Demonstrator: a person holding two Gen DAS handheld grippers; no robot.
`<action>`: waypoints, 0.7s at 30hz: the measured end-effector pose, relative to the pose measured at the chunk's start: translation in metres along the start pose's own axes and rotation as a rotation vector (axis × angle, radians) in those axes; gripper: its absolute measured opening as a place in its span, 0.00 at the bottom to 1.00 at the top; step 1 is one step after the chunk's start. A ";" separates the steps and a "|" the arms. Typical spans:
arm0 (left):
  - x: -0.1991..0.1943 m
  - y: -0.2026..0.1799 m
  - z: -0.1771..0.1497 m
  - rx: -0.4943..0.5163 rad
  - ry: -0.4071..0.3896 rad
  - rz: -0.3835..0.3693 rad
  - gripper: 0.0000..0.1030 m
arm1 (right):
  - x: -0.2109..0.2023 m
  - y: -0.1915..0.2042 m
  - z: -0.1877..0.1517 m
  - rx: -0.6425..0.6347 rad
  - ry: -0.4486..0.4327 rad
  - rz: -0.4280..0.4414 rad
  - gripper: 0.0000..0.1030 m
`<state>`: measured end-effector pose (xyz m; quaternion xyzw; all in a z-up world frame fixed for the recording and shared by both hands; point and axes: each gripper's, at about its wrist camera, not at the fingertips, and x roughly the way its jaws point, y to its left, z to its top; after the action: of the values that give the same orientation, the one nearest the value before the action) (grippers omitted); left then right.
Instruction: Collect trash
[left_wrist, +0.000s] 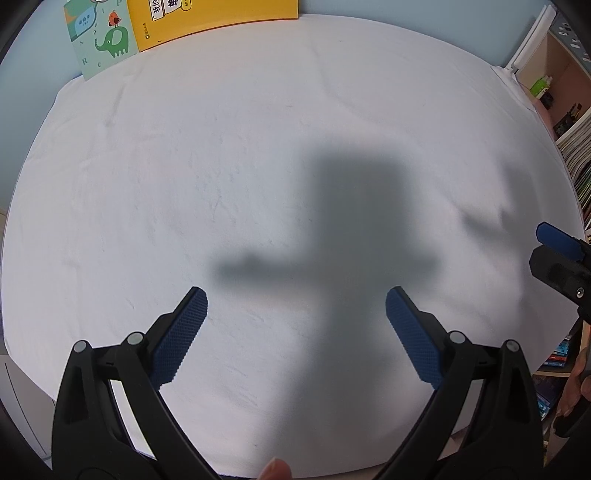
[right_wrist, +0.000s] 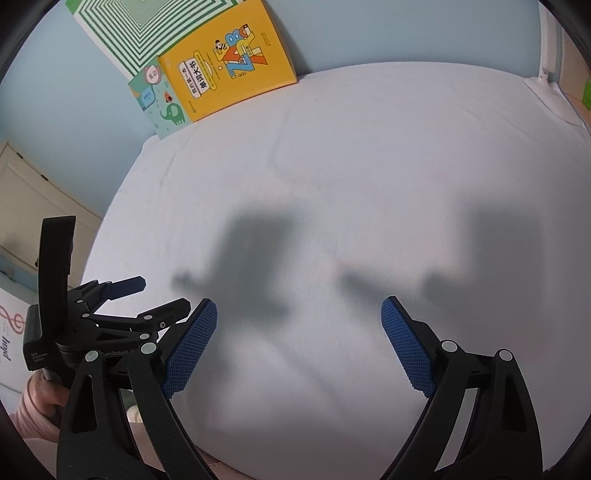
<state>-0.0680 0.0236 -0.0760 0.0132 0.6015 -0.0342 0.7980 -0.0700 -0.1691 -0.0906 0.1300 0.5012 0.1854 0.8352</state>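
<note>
**Both tools spread above a white-covered worktop, no trash in sight**

Left wrist view: the left tool (left_wrist: 296, 295) hangs over the white cloth of the worktop (left_wrist: 258, 147), its two blue-padded fingers (left_wrist: 181, 332) spread wide with nothing between them. Its dark shadow falls on the cloth just ahead. At the far left corner, an elephant book (left_wrist: 105, 40) and a yellow book (left_wrist: 210, 18) lean against the pale blue wall. The right tool (left_wrist: 561, 254) enters at the right edge; only part of it shows here. Behind it stands a bookshelf (left_wrist: 576, 147). No piece of trash can be made out on the cloth.

Right wrist view: the right tool (right_wrist: 299, 308) is likewise held open, blue pads (right_wrist: 406, 347) well apart and gripping nothing. The left tool (right_wrist: 125, 291) sits at the lower left, fingers parted. A green-striped book (right_wrist: 147, 29) stands behind the yellow book (right_wrist: 229, 59) and the elephant book (right_wrist: 166, 110). A white lamp base (right_wrist: 554, 92) rests at the far right corner. Here too, no trash shows on the worktop (right_wrist: 369, 147).
</note>
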 end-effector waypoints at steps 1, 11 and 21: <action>-0.001 0.001 -0.001 0.000 0.000 0.000 0.92 | 0.000 0.000 0.000 0.001 -0.001 0.001 0.87; 0.004 -0.003 0.008 -0.003 0.002 -0.002 0.92 | 0.000 -0.001 0.001 0.006 0.000 0.003 0.87; 0.007 -0.002 0.008 -0.005 0.004 -0.004 0.92 | -0.001 0.000 0.001 0.003 0.000 0.001 0.87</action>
<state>-0.0583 0.0209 -0.0805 0.0102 0.6033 -0.0343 0.7967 -0.0697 -0.1694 -0.0897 0.1314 0.5013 0.1850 0.8350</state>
